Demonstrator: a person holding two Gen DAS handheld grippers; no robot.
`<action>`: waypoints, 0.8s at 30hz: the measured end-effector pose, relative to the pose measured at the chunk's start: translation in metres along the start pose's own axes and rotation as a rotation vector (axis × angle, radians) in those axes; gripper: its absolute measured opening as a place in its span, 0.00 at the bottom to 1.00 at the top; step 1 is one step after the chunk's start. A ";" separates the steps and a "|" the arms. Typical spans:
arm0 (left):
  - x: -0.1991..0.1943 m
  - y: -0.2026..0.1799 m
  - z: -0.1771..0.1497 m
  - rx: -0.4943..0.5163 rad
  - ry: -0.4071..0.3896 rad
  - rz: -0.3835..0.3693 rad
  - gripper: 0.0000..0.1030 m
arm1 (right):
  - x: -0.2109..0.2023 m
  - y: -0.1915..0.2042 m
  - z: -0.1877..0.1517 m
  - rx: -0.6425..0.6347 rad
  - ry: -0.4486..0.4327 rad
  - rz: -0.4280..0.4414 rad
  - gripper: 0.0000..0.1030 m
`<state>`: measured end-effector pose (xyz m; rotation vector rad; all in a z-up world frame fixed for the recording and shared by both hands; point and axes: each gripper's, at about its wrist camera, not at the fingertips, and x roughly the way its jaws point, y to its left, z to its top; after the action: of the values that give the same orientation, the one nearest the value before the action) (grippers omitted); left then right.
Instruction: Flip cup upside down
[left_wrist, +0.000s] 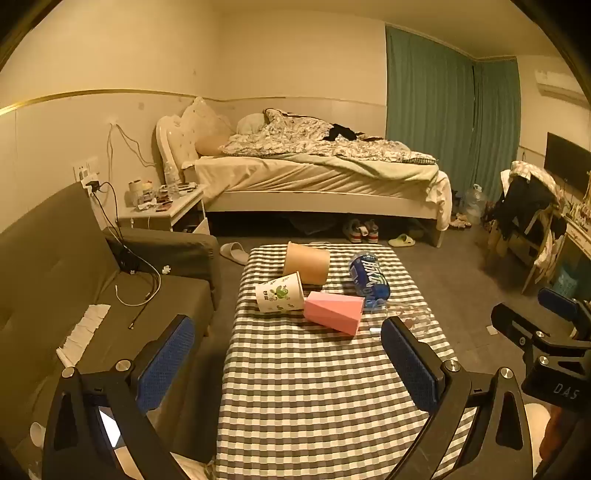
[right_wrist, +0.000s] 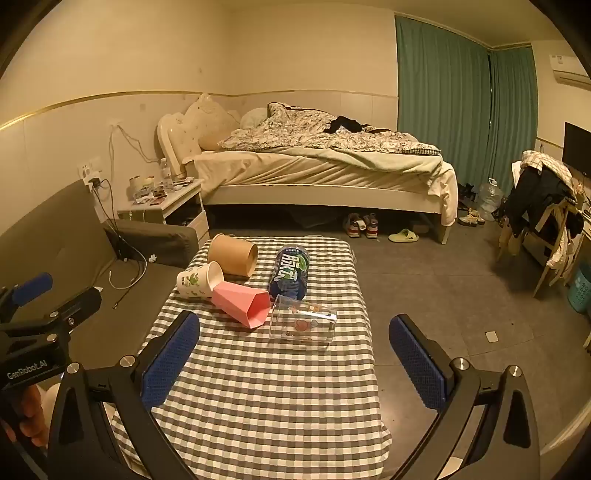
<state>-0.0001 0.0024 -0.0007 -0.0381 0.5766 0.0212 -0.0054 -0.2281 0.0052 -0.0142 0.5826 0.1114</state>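
Several cups lie on their sides on the checked table (left_wrist: 314, 387) (right_wrist: 266, 387): a brown paper cup (left_wrist: 307, 263) (right_wrist: 233, 255), a white cup with green print (left_wrist: 279, 292) (right_wrist: 199, 279), a pink angular cup (left_wrist: 334, 312) (right_wrist: 242, 302), a blue-labelled cup or bottle (left_wrist: 369, 275) (right_wrist: 290, 272), and a clear plastic cup (right_wrist: 303, 322), partly hidden in the left wrist view (left_wrist: 406, 314). My left gripper (left_wrist: 288, 363) is open and empty, above the near table. My right gripper (right_wrist: 295, 363) is open and empty, just short of the clear cup.
A dark sofa (left_wrist: 74, 280) with cables stands left of the table. A bed (left_wrist: 314, 177), a nightstand (left_wrist: 162, 210), shoes (right_wrist: 362, 225) and slippers lie beyond. A chair with clothes (right_wrist: 543, 206) stands at the right.
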 end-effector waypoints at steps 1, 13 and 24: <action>0.000 0.002 0.000 -0.005 0.001 -0.006 1.00 | 0.000 0.000 0.000 -0.006 0.004 -0.004 1.00; 0.000 -0.002 -0.003 0.005 -0.006 0.005 1.00 | 0.000 0.001 -0.001 -0.002 0.010 0.001 1.00; 0.003 -0.001 -0.004 0.006 0.002 0.010 1.00 | 0.005 0.002 -0.003 0.003 0.021 0.005 1.00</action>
<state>0.0002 0.0013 -0.0056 -0.0298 0.5792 0.0291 -0.0035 -0.2259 0.0002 -0.0115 0.6038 0.1155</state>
